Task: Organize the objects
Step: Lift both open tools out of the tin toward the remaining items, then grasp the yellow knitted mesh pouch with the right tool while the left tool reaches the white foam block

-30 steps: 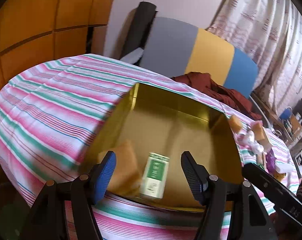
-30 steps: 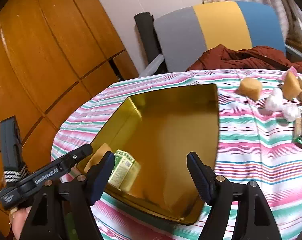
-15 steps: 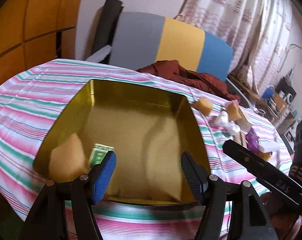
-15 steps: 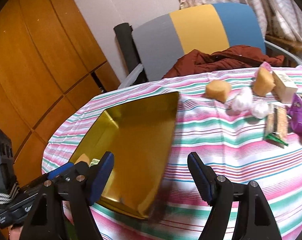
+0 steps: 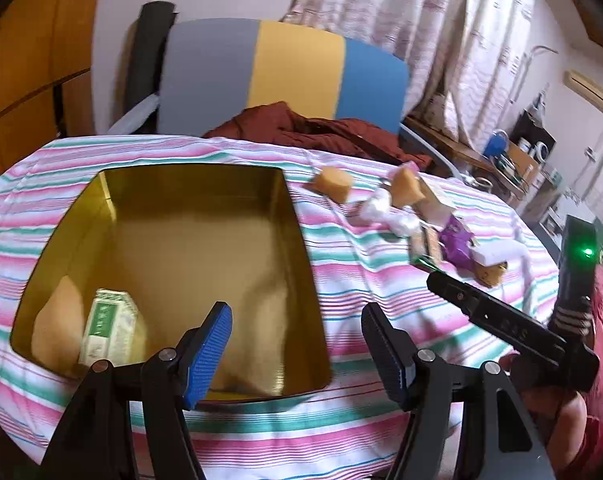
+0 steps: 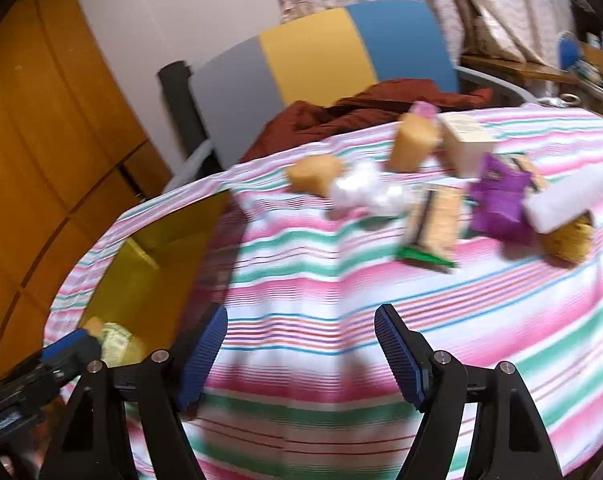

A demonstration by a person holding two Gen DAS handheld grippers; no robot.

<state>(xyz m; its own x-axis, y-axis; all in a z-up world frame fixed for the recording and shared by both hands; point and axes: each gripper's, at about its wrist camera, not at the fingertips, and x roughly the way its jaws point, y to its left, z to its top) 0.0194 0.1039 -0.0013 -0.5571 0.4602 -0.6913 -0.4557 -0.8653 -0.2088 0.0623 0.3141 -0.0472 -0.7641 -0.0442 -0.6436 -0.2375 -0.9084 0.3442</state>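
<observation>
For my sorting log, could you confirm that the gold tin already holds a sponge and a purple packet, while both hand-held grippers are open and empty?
Not quite: beside the sponge in the gold tin lies a green-and-white box, as the left wrist view shows. The purple packet is out on the tablecloth. The left hand-held gripper and right hand-held gripper are open and empty.

A glossy gold metal rectangular tin (image 5: 297, 240) was seen on a matt striped pink, green and white cloth (image 5: 365, 308). At its seven o'clock corner a porous tan sponge (image 5: 55, 328) and a green-printed paper carton (image 5: 109, 326) were held. Ribbed blue gripper pads (image 6: 203, 354) looked matt.
</observation>
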